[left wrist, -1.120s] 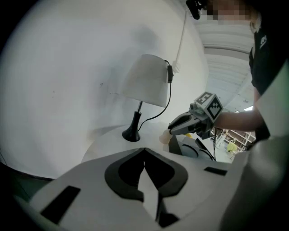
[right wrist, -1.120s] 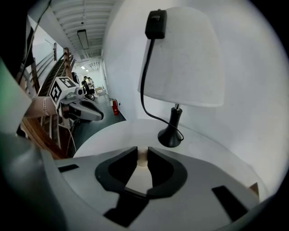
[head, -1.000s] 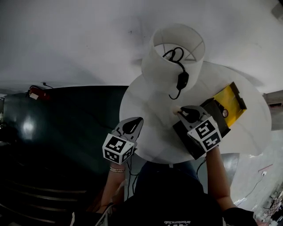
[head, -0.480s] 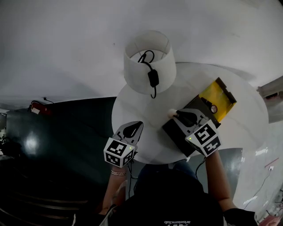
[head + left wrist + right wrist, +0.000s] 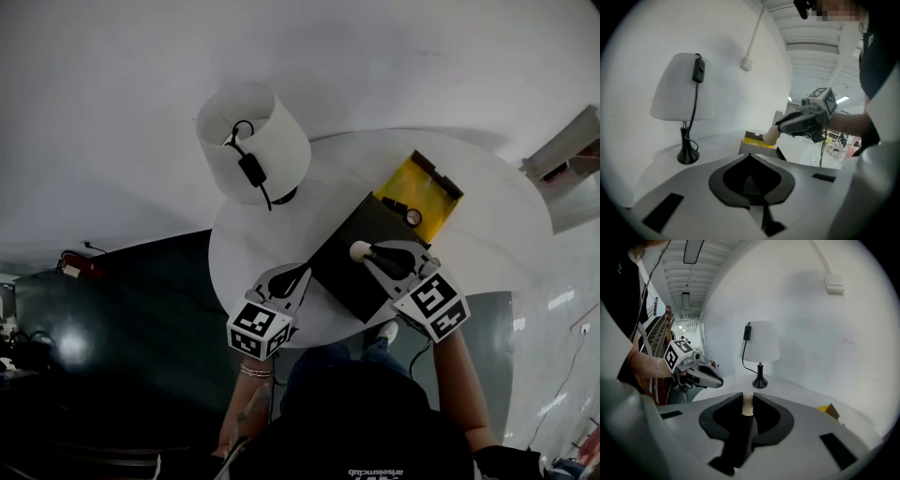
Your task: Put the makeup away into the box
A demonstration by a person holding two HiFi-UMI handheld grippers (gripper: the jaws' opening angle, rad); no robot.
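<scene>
A small cream-coloured makeup piece (image 5: 359, 250) is pinched between the narrow jaws of the right claw (image 5: 372, 253). It hangs clear of any surface, above the dark part of the box (image 5: 339, 277), which lies open on the round white worktop (image 5: 487, 244). The box's yellow end (image 5: 429, 183) points away from the person, and a couple of small things lie where yellow meets black, too small to name. The left claw (image 5: 300, 276) is pressed together with nothing in it, near the worktop's front edge and just beside the box's near corner, apart from it. A white lamp (image 5: 253, 150) stands at the far left of the worktop, well clear of the work. The step in hand looks like carrying the piece to the box, with the placing not yet done. Next, the right claw would need to lower until the piece rests inside the box and only then spread its jaws. The left claw could steady the box if it slides.
</scene>
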